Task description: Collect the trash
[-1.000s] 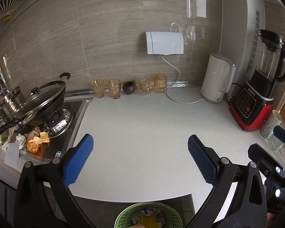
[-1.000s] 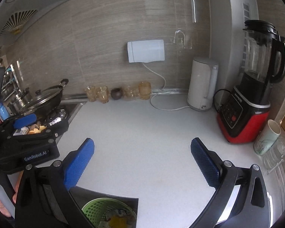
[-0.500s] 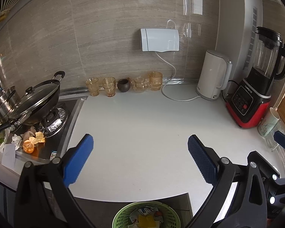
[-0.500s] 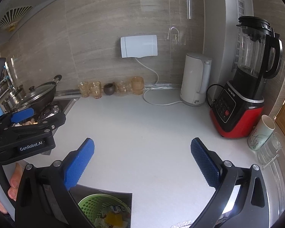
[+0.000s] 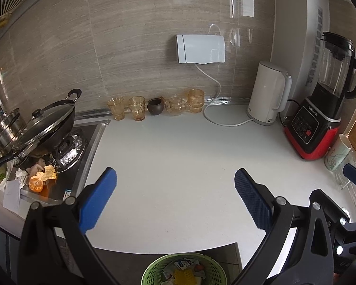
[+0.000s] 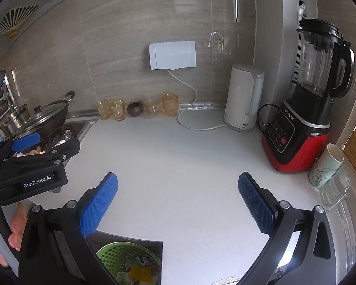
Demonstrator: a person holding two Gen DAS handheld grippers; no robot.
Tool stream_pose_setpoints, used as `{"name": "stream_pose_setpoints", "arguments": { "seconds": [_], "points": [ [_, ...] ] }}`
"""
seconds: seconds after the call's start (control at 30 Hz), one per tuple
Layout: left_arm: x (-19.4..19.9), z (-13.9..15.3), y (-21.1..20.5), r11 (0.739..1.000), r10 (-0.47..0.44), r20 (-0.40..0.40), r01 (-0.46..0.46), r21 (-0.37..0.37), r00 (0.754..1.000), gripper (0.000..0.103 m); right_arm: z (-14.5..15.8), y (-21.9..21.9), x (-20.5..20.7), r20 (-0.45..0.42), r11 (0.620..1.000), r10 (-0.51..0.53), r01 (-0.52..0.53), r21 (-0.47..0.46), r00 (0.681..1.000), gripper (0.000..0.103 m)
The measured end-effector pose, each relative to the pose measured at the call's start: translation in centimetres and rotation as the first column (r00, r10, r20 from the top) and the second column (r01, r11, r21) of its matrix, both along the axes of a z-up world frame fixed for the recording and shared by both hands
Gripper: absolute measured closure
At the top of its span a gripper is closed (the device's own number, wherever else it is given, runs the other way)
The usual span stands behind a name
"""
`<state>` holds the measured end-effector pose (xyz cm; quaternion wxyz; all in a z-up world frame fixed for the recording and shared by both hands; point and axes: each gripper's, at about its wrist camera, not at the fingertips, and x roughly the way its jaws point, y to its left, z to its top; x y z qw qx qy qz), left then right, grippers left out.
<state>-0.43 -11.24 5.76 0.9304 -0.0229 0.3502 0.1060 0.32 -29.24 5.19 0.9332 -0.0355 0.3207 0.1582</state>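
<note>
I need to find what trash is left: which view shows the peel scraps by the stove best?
The left wrist view: the peel scraps lie unobstructed on the stove edge below the wok. In the right wrist view the left gripper hides nearly all of them.

Green trash basket [image 5: 152, 269] below countertop [image 5: 178, 156]

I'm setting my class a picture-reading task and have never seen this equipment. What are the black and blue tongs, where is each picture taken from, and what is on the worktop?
No robot here: a person holds one pair of tongs in each hand, each with a camera looking forward along its blue fingers. One picture comes from the left tongs, the other from the right tongs. Both are open and hold nothing. On the white counter stand amber glasses, a white kettle, a red blender and a cup. Peel and paper scraps lie by the wok on the stove. Below is a green basket already holding trash.
</note>
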Motion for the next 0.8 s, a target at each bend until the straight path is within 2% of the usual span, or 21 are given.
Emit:
{"name": "stream_pose_setpoints", "arguments": {
  "seconds": [0.8],
  "points": [
    [0.56,-0.37,0.80,1.000,0.000,-0.003,0.000,-0.013,1.000,0.008,-0.34,0.24,0.50,-0.015,1.000,0.006,-0.007,-0.012,1.000,0.002]
  ]
}}
